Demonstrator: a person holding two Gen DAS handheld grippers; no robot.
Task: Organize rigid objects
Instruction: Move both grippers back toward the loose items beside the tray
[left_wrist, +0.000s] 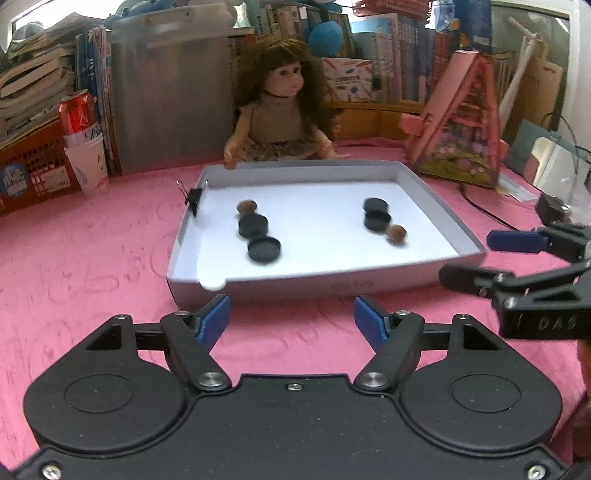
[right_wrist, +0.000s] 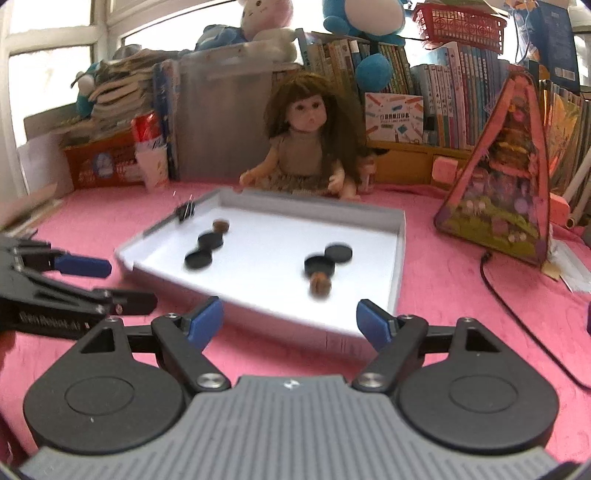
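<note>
A shallow grey tray (left_wrist: 424, 271) (right_wrist: 400, 236) lies on the pink cloth. It holds several black round caps (left_wrist: 264, 249) (right_wrist: 320, 266) in two groups, and two brown nuts (left_wrist: 396, 233) (right_wrist: 320, 285), one by each group. A black binder clip (left_wrist: 192, 199) (right_wrist: 184, 211) is clipped to the tray's far left corner. My left gripper (left_wrist: 291, 319) is open and empty just before the tray's near wall. My right gripper (right_wrist: 290, 321) is open and empty at the tray's near right corner. Each gripper shows in the other's view (left_wrist: 476, 258) (right_wrist: 122, 284).
A doll (left_wrist: 284, 110) (right_wrist: 310, 147) sits behind the tray. A pink triangular toy house (left_wrist: 461, 129) (right_wrist: 506, 184) stands at the right, with a black cable (right_wrist: 517, 314) on the cloth. A red can in a paper cup (left_wrist: 83, 140) stands far left. Books line the back.
</note>
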